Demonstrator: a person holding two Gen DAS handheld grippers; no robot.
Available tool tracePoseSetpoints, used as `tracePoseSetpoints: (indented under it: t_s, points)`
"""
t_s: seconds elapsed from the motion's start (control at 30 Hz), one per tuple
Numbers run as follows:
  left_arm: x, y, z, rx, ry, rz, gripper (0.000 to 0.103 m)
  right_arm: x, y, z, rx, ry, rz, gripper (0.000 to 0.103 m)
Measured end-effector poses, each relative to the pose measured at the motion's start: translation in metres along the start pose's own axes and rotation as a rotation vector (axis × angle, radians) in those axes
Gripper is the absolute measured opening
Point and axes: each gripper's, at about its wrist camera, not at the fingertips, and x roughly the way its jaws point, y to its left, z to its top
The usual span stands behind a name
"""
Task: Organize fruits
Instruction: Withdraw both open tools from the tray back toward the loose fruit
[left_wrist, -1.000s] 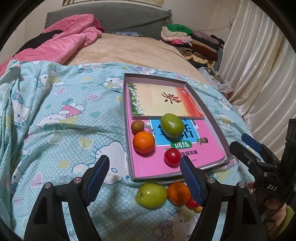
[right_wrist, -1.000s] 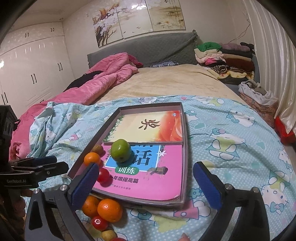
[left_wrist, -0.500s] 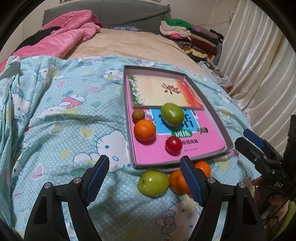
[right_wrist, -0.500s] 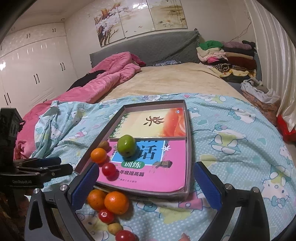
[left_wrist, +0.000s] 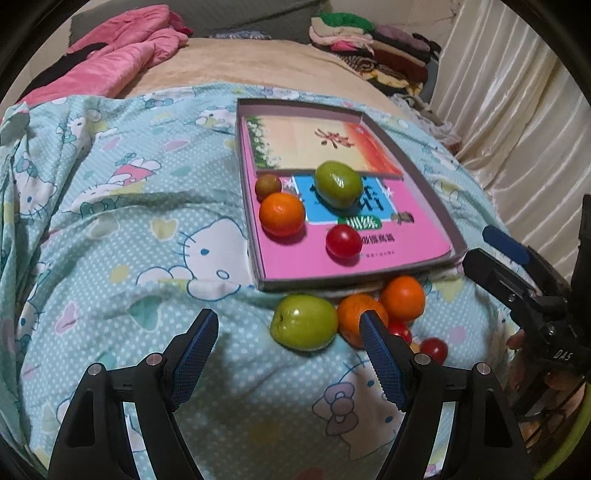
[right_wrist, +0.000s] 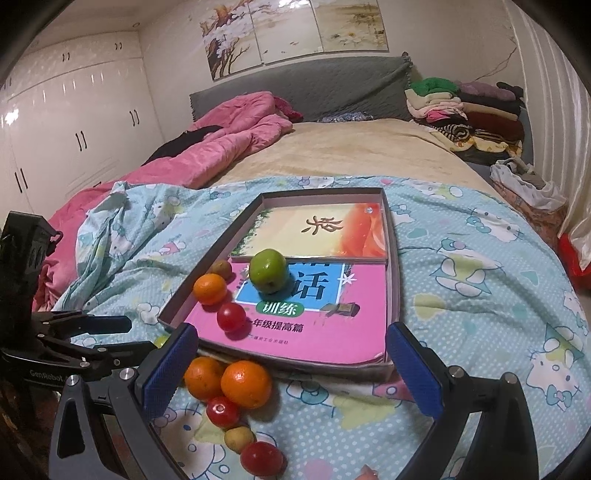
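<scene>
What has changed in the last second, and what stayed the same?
Nothing was taken hold of or let go. The left tool has tipped downward toward the loose fruit, so the green fruit on the blanket now shows between its open jaws. The right tool stayed open and empty. The four fruits in the box kept their places.
</scene>
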Motion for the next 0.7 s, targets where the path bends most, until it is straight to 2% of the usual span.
tracePoseSetpoints:
  t_s: [0.17,0.33,0.43,0.7]
  points:
    - [0.005,-0.006,-0.003,0.034,0.027,0.002,0.08,0.002,0.007,-0.005,-0.013,0.029,0.014,0.102]
    - [0.009,-0.008,-0.006,0.072,0.045,0.052,0.08,0.004,0.015,-0.008,-0.044,0.045,0.012,0.102]
    - [0.011,-0.006,-0.006,0.064,0.059,0.033,0.08,0.006,0.017,-0.01,-0.045,0.059,0.013,0.102]
    - [0.019,-0.007,-0.009,0.066,0.09,0.038,0.08,0.011,0.014,-0.015,-0.008,0.112,0.014,0.102]
